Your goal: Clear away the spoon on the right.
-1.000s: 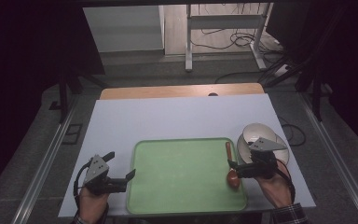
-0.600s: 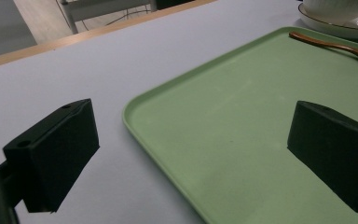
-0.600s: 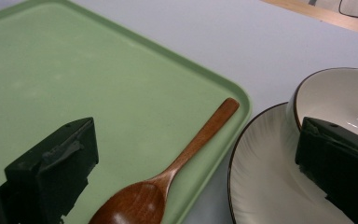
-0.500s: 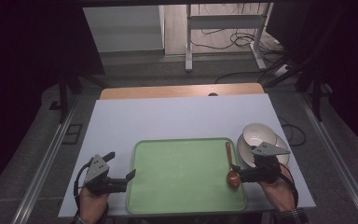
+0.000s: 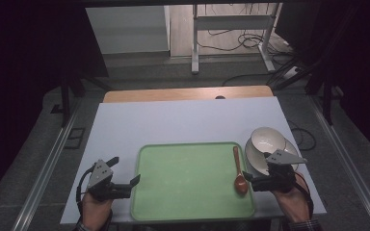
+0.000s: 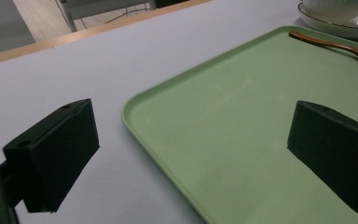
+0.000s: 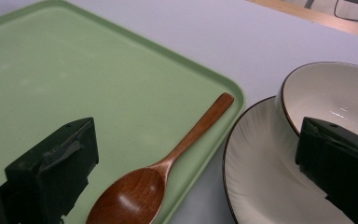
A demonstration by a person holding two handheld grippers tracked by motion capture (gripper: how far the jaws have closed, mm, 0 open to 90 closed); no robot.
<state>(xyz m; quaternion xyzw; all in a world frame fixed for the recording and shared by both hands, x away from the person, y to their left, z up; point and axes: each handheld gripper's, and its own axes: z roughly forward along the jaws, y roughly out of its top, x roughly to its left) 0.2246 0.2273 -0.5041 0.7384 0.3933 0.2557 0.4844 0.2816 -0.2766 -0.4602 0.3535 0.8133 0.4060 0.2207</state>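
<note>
A brown wooden spoon (image 5: 239, 171) lies along the right edge of the green tray (image 5: 192, 183), its bowl end nearest me. In the right gripper view the spoon (image 7: 177, 154) rests on the tray (image 7: 74, 70), and its bowl end sits low between the jaws of my open right gripper (image 7: 198, 175). That right gripper (image 5: 257, 169) hovers just right of the spoon. A white bowl (image 5: 267, 139) sits on a white plate (image 5: 253, 161) beside the tray. My left gripper (image 5: 124, 172) is open, and in its own view the left gripper (image 6: 196, 149) straddles the tray's left rim (image 6: 135, 121).
The tray lies on a white tabletop (image 5: 173, 125) with a wooden strip (image 5: 188, 94) at its far edge. Bowl (image 7: 326, 93) and plate (image 7: 261, 177) stand close to the right jaw. The table's near edge is right beneath both hands.
My right gripper has drawn back toward me, uncovering the bowl and plate. The spoon, the tray and the left gripper have stayed put.
</note>
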